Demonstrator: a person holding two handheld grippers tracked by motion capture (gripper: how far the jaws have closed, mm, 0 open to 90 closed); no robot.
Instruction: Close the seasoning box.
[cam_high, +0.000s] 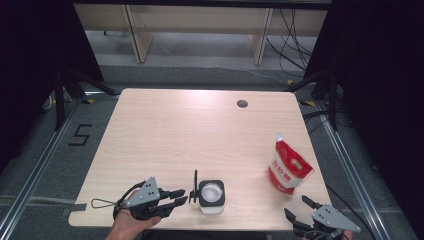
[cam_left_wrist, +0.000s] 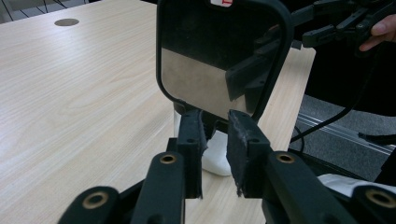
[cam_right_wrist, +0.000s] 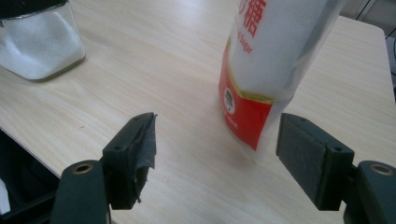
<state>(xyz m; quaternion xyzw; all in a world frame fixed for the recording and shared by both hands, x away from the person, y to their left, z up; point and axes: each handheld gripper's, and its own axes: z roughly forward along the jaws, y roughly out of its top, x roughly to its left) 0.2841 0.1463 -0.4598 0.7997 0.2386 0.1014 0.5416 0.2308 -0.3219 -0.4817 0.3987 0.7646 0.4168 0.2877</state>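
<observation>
The left gripper (cam_high: 181, 196) has its fingers (cam_left_wrist: 191, 140) set narrow, at the lower edge of the open lid (cam_left_wrist: 219, 51) of the jar (cam_high: 211, 196). Whether the pads press on the lid's hinge cannot be told from the left gripper view. The gripper lies roughly level, pointing right along the near edge of the worktop (cam_high: 200, 135), with the person's left hand (cam_high: 131, 220) under it and the wrist entering from the bottom of the high view.

The lid stands upright on edge at the jar's left side, its flat inner face turned toward the left gripper. The jar is square, glass, upright, its mouth facing up, and holds white grains. It stands near the front edge of the worktop, just right of the left fingers.

The right gripper (cam_high: 296, 209) has its fingers (cam_right_wrist: 135, 149) wide apart and holds nothing. It points up and away toward the sugar bag (cam_high: 288, 167), which stands beyond the fingertips, apart from them. The bag stands on its base, long axis near vertical, top leaning slightly left, near the right edge of the worktop.
</observation>
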